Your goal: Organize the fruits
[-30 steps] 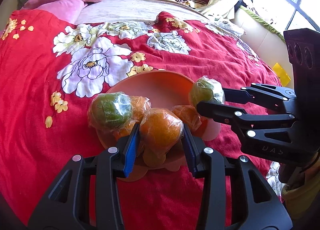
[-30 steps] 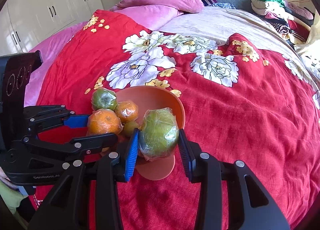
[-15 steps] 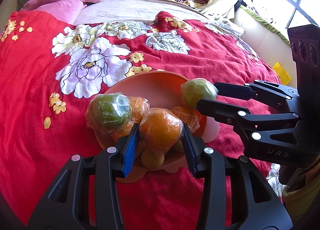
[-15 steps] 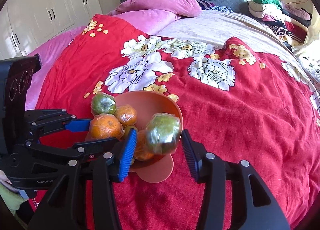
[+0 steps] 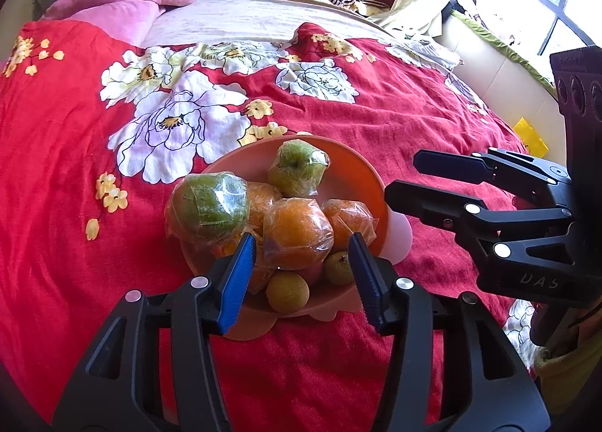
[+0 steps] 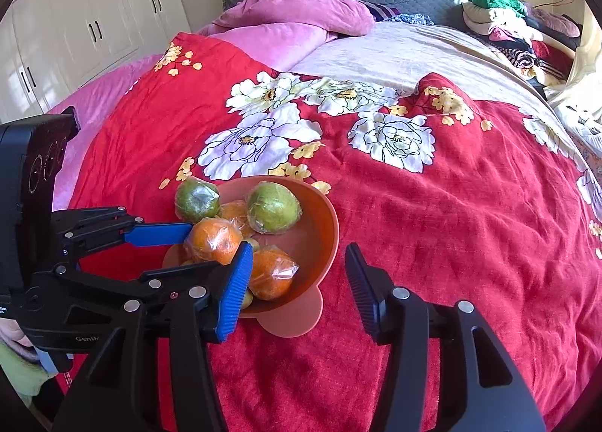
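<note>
Red floral bedding covers the bed (image 6: 470,244) that carries everything, with pink pillows toward the headboard and a heap of clothes at the far corner by the window. Near the bed's front edge sits the orange bowl (image 6: 327,232), and all the fruit is in it: two green ones, one on the bowl's left rim (image 5: 207,202) and one at the back (image 5: 297,169), several plastic-wrapped oranges in the middle, and a couple of small bare yellowish fruits (image 5: 288,294) at the front lip. The left gripper (image 5: 301,266) hangs at the bowl's near side with its blue-padded fingers apart, straddling the front orange (image 5: 297,234) without visibly pressing it. The right gripper (image 6: 297,281) sits off the bowl's right side, fingers spread and empty. Judging from this, the step in hand is the release of fruit into the bowl, and the task looks close to done, since no loose fruit shows on the bedding. Next, each gripper should draw straight back and clear of the rim, gently: the pile is heaped high, the wrap looks slippery, the left green fruit overhangs the rim, and the soft bedding could let the bowl tip.
</note>
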### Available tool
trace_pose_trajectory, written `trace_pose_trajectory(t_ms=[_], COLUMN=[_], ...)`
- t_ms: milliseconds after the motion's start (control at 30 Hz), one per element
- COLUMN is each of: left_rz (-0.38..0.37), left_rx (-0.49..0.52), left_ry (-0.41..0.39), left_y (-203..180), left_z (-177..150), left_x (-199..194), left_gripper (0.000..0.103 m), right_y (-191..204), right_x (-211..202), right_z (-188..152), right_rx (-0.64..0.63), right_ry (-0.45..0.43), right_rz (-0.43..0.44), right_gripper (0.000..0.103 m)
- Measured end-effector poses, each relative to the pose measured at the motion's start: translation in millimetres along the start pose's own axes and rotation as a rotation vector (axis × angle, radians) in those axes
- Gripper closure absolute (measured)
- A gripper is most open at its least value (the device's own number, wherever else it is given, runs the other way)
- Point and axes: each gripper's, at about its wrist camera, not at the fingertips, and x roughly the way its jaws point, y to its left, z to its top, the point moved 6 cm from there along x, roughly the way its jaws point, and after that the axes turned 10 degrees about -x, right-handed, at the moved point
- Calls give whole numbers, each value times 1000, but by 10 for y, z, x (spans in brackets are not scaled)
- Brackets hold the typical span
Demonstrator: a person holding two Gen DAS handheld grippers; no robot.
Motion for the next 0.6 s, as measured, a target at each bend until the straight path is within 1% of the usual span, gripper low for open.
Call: trace_pose_trajectory(t_ms=[300, 533, 600], left_rz=[1, 4, 7], left_rx=[-3, -3, -2], left_ry=[-5, -28, -34], left_y=[1, -28, -40], left_z=[-10, -6, 3], left_x=[-18, -148, -189], left_gripper=[53, 44, 43], right_y=[-17, 15, 25], right_x=[-105, -217, -259], right_z=[18, 36, 48], right_rx=[5, 3, 1], right_ry=[-12, -26, -31], right_rz=[-7, -9, -12], right_gripper=[47, 43, 41])
